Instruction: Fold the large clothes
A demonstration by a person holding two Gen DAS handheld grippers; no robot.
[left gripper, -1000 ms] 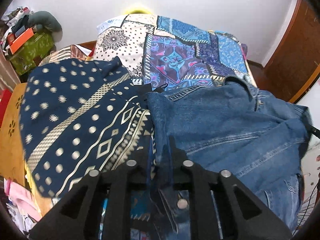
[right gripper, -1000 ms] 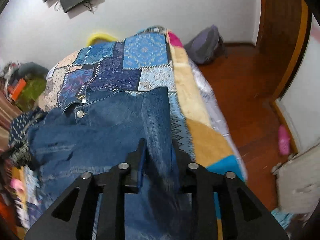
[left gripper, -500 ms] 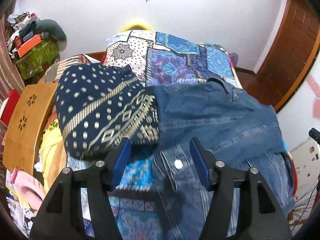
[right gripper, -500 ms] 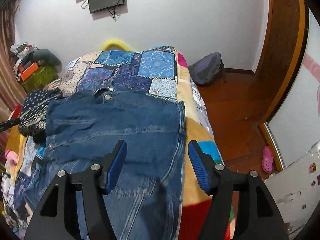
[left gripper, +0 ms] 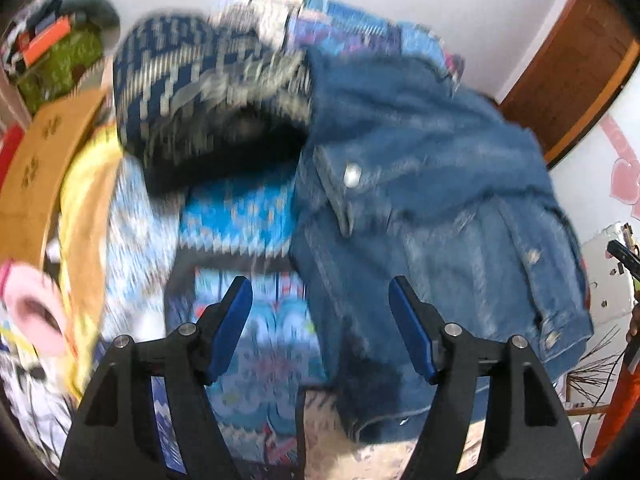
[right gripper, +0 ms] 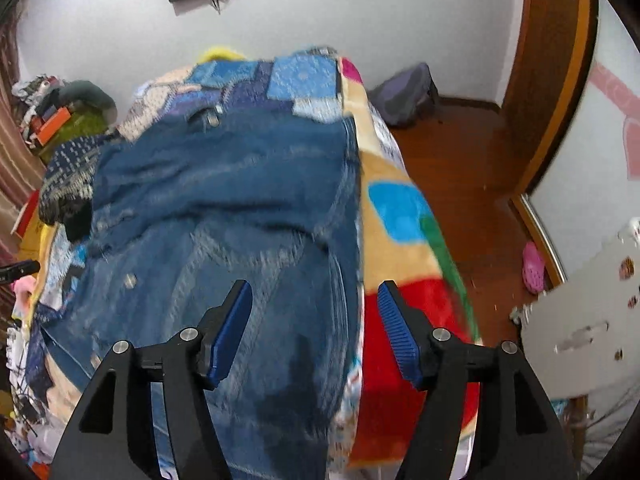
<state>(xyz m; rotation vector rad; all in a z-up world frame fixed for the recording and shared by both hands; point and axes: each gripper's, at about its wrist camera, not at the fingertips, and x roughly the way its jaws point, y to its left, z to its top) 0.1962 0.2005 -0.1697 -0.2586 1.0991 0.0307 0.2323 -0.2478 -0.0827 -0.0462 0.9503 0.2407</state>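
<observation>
Denim jacket (left gripper: 432, 184) lies rumpled on patchwork blanket (right gripper: 400, 208); left fingers (left gripper: 240, 320) widening, right fingers (right gripper: 390, 320) apart, both empty.

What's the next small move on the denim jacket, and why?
Probably bring both grippers down to the near hem for the next fold: the denim jacket lies flat on the bed, the left gripper is opening with nothing pinched, and the right gripper stands open and empty.

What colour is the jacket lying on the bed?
Blue denim jacket, clearest in the right wrist view.
</observation>
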